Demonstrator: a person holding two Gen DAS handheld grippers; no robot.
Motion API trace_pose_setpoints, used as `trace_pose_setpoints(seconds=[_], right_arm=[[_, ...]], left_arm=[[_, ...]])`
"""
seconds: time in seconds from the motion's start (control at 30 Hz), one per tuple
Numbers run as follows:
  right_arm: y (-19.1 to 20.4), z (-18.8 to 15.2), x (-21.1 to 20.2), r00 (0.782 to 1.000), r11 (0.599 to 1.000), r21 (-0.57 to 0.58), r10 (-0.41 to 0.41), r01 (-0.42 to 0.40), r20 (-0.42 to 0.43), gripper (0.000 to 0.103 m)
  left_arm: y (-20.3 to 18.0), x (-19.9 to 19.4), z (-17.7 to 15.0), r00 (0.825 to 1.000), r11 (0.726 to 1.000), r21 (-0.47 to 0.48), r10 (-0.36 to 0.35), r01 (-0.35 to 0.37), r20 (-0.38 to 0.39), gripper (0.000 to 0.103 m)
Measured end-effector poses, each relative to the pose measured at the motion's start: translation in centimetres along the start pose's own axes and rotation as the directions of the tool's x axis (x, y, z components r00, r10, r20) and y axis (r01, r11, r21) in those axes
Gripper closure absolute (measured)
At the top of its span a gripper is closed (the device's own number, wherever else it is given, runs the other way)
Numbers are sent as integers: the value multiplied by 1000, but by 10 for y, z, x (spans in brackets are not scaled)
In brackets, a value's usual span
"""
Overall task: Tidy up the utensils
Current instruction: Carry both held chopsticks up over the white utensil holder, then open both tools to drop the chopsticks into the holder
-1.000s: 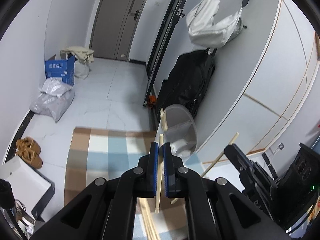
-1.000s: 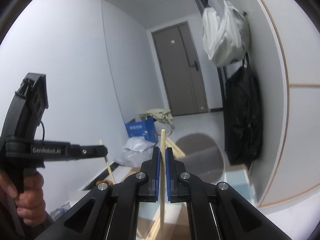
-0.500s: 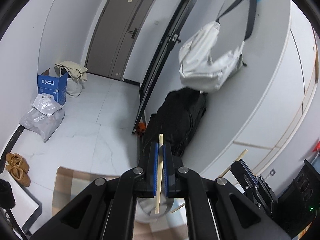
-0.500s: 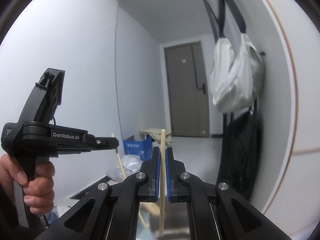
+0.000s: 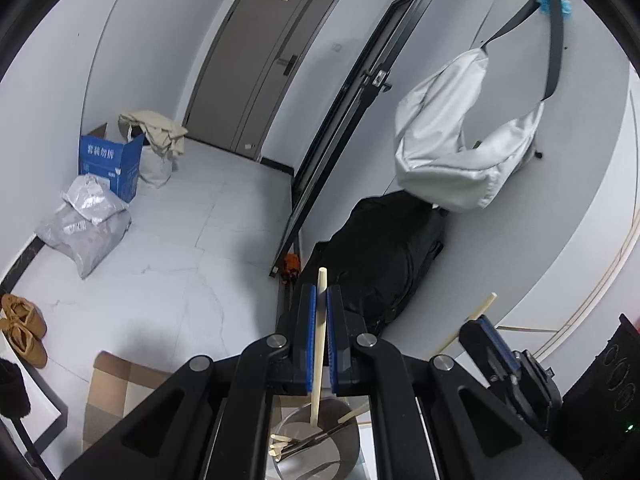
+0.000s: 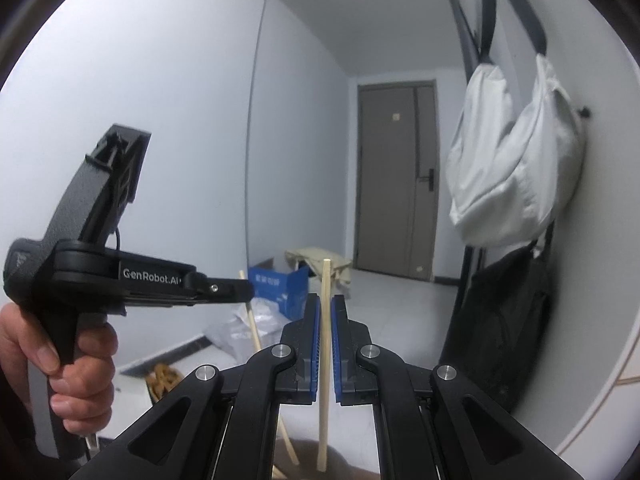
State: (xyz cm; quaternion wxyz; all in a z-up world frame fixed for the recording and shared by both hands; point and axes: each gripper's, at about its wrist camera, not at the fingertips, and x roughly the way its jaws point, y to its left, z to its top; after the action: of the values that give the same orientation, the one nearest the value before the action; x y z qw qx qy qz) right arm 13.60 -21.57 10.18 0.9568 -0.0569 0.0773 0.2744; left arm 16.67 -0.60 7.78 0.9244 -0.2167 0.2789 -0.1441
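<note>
Left wrist view: the left gripper [image 5: 321, 300] is clenched on a wooden chopstick [image 5: 318, 344] that stands nearly upright between its blue pads [image 5: 311, 340], its top poking above the fingertips and its lower end hanging over a round metal container [image 5: 344, 452]. That container sits directly below the gripper and holds more wooden sticks and some metal utensils. To the right of the container, the right gripper [image 5: 486, 322] shows from the side, gripping a second chopstick [image 5: 478, 312] that slants up past its tip. Beyond, a white bag [image 5: 452, 148] hangs on the wall above a black bag [image 5: 384, 256].

Right wrist view: the right gripper [image 6: 326, 300] is clamped on the second chopstick [image 6: 325, 360], upright between its pads. Left of it, a hand [image 6: 68, 364] holds the left gripper [image 6: 244, 290], which pinches its chopstick [image 6: 254, 332], slanting downward.
</note>
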Motion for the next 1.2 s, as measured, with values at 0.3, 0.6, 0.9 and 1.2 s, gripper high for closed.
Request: trace_pose_setpoints(seconds=[0.3, 0.6, 0.9, 1.2], right_arm=[[2, -28, 17, 998, 999, -36, 12, -14, -54, 99], [12, -46, 25, 992, 996, -68, 48, -57, -120, 99], [15, -57, 44, 971, 994, -6, 101, -105, -219, 98], [5, -65, 37, 959, 989, 136, 87, -51, -270, 83]], left_arm=[[12, 8, -11, 999, 999, -20, -35, 35, 14, 102], [11, 12, -19, 999, 999, 23, -30, 30, -28, 102], [20, 19, -30, 985, 999, 11, -36, 38, -170, 102], [17, 5, -35, 974, 999, 39, 16, -8, -228, 78]])
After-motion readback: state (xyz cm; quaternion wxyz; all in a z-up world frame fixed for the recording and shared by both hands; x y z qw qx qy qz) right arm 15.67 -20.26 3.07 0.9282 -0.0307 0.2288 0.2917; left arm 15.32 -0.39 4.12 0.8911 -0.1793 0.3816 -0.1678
